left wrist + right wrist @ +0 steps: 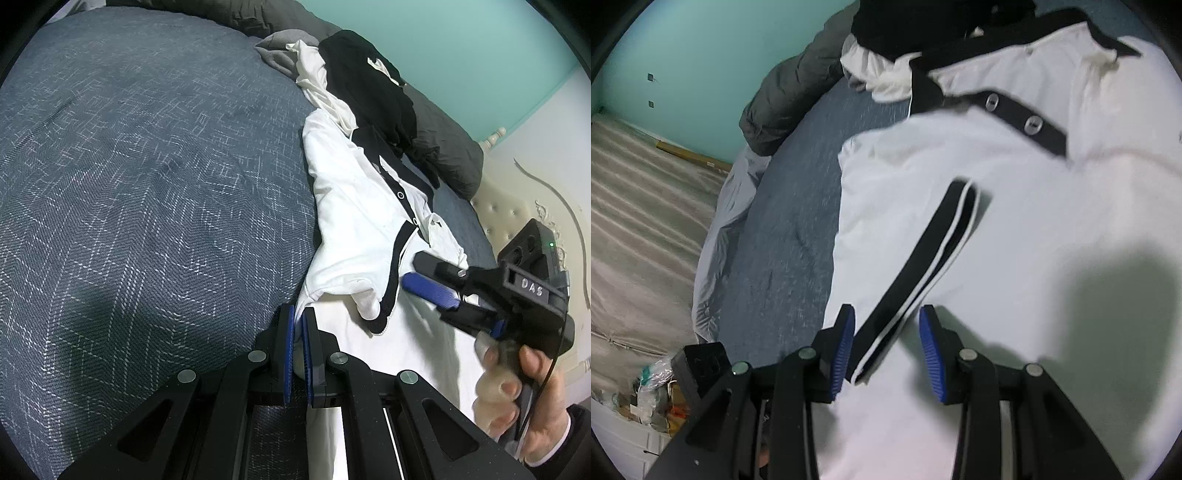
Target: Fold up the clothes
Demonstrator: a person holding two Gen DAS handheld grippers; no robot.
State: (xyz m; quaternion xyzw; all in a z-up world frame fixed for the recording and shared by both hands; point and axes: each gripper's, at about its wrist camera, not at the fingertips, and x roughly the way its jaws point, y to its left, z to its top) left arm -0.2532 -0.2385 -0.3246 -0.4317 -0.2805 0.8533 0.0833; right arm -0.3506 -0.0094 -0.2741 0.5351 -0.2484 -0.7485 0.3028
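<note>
Bed [147, 184]: my left gripper [298, 332] pinches white polo [354, 221] edge to anchor; right gripper [886, 332] spread over sleeve cuff [923, 258], prob. for grab.

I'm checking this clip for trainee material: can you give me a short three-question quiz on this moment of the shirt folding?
1. True or false: the left tool is shut on an edge of the white polo shirt.
2. What lies between the open fingers of the right tool? A) a black sleeve cuff B) a grey pillow C) a button
3. What colour is the shirt's button placket?

Key: 1 true. 2 A. 3 black.
</note>
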